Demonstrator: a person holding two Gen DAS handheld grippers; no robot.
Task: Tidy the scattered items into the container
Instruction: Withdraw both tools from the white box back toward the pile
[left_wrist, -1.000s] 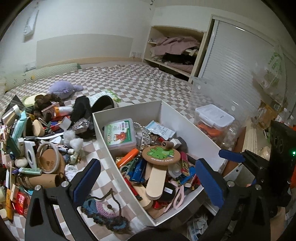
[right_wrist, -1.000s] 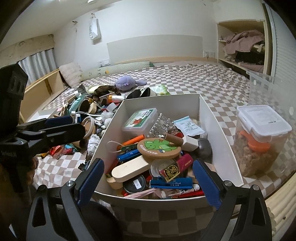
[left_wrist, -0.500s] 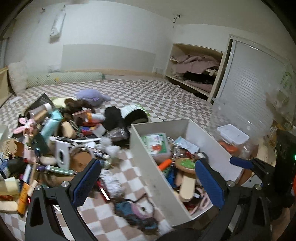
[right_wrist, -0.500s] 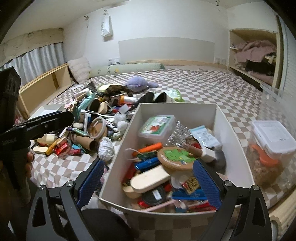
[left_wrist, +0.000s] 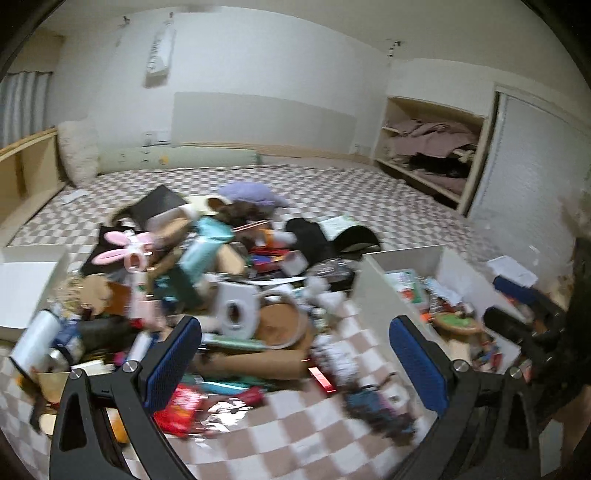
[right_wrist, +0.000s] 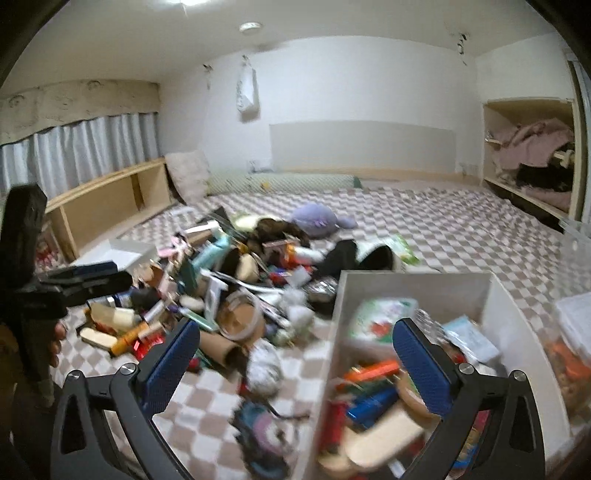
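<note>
Clutter (left_wrist: 229, 295) is lying heaped on the checked blanket (left_wrist: 369, 199) left of the white box (left_wrist: 402, 266); the left gripper (left_wrist: 295, 362) is hanging over it, jaws apart and empty. From the right wrist, the right gripper (right_wrist: 295, 362) is hovering at the box's (right_wrist: 413, 288) near left wall, its jaws having just been opening, nothing between them.

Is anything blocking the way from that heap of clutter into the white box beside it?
Only the box's own side wall. The white box is open on top, and its near wall rises between the clutter pile and the inside, so each item has to be lifted over it. Nothing else visible intervenes.
</note>
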